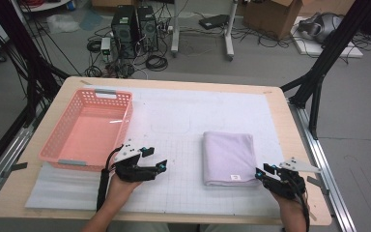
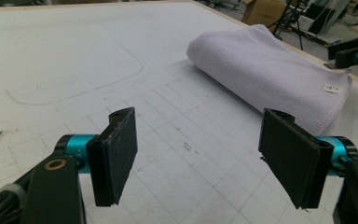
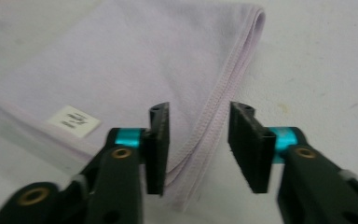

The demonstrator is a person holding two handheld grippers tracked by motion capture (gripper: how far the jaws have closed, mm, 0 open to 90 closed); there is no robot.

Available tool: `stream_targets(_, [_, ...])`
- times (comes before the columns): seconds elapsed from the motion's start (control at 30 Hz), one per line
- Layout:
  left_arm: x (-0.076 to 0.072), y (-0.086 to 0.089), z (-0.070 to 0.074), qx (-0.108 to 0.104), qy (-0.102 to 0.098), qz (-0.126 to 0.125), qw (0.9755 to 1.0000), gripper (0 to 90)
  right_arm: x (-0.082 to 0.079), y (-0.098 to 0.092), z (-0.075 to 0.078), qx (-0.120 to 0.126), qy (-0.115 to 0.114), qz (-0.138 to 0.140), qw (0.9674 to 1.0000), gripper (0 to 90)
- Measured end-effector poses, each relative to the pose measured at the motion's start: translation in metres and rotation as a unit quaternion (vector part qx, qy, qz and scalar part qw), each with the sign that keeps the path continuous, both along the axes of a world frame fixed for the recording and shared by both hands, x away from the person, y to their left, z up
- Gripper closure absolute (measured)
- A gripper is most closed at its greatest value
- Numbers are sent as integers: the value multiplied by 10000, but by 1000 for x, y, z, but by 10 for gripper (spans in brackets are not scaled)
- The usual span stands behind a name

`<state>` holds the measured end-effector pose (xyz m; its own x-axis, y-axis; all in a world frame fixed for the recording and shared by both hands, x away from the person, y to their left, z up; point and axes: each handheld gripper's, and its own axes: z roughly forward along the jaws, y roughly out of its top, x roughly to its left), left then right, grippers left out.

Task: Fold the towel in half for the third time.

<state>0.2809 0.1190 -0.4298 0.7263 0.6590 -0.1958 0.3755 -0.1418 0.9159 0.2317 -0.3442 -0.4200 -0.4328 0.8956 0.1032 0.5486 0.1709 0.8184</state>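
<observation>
Two grippers hover low over the bench (image 1: 174,87). Just left of the left gripper (image 1: 155,159) sits a pink basket (image 1: 60,140), empty, likely where the cloth is meant to go. That gripper's jaws are spread wide with nothing between them, aimed across at the folded towel (image 1: 228,154), as if waiting. At the towel's near right corner, the right gripper (image 3: 199,147) stands half spread, astride the stitched hem without pinching it. Nothing lies between towel and basket except the left gripper.
</observation>
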Motion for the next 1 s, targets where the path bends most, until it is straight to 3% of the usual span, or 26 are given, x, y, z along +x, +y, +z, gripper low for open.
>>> stream_targets(0.1, [0, 0, 0, -14, -20, 14, 10000, 283, -13, -5, 2, 210, -82, -21, 9997, 458])
stream_targets(0.23, [-1, 1, 1, -22, -57, 26, 10000, 283, -26, -5, 2, -9, -222, 17, 9998, 388])
stream_targets(0.37, [-4, 0, 2, 0, -82, -3, 10000, 283, -29, -7, 3, 36, -336, -91, 9994, 264])
stream_targets(0.47, [-4, 0, 2, -4, -92, -25, 10000, 283, -30, -6, 5, 64, -521, 61, 9986, 203])
stream_targets(0.63, [-5, 0, 2, -103, -56, 23, 9999, 264, -37, -5, 8, 98, -792, 313, 9963, 170])
stream_targets(0.73, [-4, 1, 1, -139, -62, 70, 9999, 217, -37, -5, 7, 102, -777, 334, 9964, 170])
stream_targets(1.0, [-6, 0, 2, -113, -114, 30, 9999, 212, -36, -3, 6, 24, -712, 332, 9969, 171])
